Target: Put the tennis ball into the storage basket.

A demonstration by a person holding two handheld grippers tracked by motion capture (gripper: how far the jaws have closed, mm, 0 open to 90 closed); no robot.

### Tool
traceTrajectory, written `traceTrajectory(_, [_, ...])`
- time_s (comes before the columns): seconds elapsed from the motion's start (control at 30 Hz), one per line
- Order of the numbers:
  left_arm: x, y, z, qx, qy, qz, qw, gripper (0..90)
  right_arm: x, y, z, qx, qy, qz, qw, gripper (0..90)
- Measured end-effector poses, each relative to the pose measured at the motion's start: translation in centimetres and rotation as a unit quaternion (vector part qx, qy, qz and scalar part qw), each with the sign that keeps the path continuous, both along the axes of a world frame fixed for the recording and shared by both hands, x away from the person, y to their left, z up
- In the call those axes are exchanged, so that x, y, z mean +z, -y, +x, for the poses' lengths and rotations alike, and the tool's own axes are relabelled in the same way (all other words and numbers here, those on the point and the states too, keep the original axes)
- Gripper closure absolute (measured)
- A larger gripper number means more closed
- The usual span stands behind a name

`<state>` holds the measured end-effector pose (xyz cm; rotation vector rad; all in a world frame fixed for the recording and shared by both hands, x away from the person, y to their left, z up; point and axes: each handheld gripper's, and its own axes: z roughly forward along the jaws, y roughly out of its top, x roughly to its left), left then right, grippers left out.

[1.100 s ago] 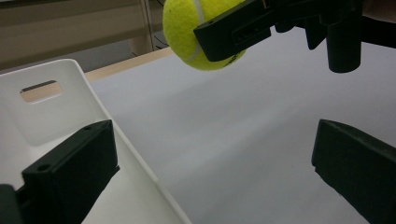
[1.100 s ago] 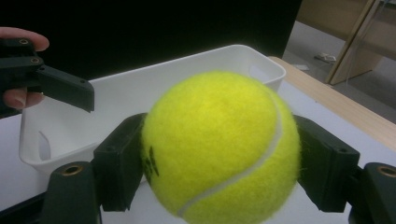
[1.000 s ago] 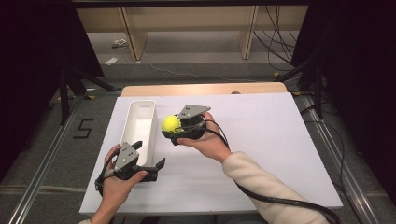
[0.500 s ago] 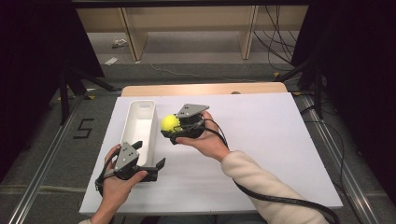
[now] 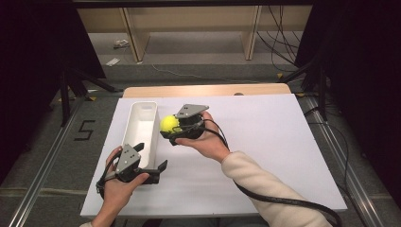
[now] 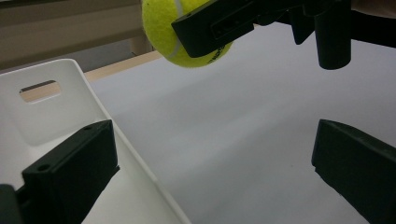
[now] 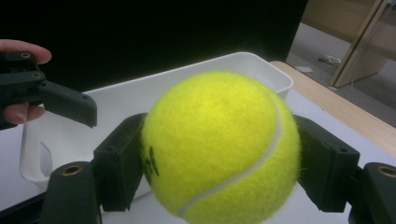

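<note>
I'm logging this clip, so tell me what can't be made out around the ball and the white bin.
- Tennis ball print: right gripper view, mostly behind a jaw of the right gripper.
- White bin floor, near end: high view, hidden by the left gripper.
- Ball top: left gripper view, cut off by the upper edge.
- Gap between ball and bin: cannot tell.

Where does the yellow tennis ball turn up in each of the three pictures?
High view: tennis ball near the middle, in the right gripper, beside the white bin.
Left gripper view: top edge, left of centre, above the table.
Right gripper view: centre, between the black jaws.
Shared landmark: the white bin.
</note>
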<state>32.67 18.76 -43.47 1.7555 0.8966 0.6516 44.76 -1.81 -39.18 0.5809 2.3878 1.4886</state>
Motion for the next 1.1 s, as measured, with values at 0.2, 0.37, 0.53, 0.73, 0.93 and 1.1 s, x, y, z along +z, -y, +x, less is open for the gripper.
traceTrajectory(0.2, [0.0, 0.0, -0.1, -0.002, -0.003, -0.002, 1.0, 0.0, 0.2, -0.2, 0.1, 0.002, 0.002, -0.002, 1.0, 26.2])
traceTrajectory(0.37, [0.0, 0.0, -0.1, -0.002, -0.003, -0.002, 1.0, 0.0, 0.4, -0.5, 0.1, 0.004, 0.003, -0.002, 1.0, 26.2])
traceTrajectory(0.53, [0.0, 0.0, -0.1, -0.002, -0.003, -0.001, 1.0, 0.0, 0.4, -0.7, 0.1, 0.003, 0.004, -0.001, 1.0, 26.2])
traceTrajectory(0.73, [0.0, 0.0, -0.1, -0.002, -0.001, 0.001, 1.0, 0.0, 0.5, -1.0, 0.3, 0.006, 0.005, -0.004, 1.0, 26.2])
traceTrajectory(0.93, [0.0, 0.0, -0.1, -0.002, -0.003, 0.0, 1.0, 0.0, 0.5, -1.2, 0.4, 0.006, 0.004, -0.004, 1.0, 26.2])
traceTrajectory(1.1, [0.0, 0.1, -0.1, -0.004, -0.003, 0.001, 1.0, 0.0, 0.7, -1.4, 0.5, 0.007, 0.003, -0.004, 1.0, 26.2])
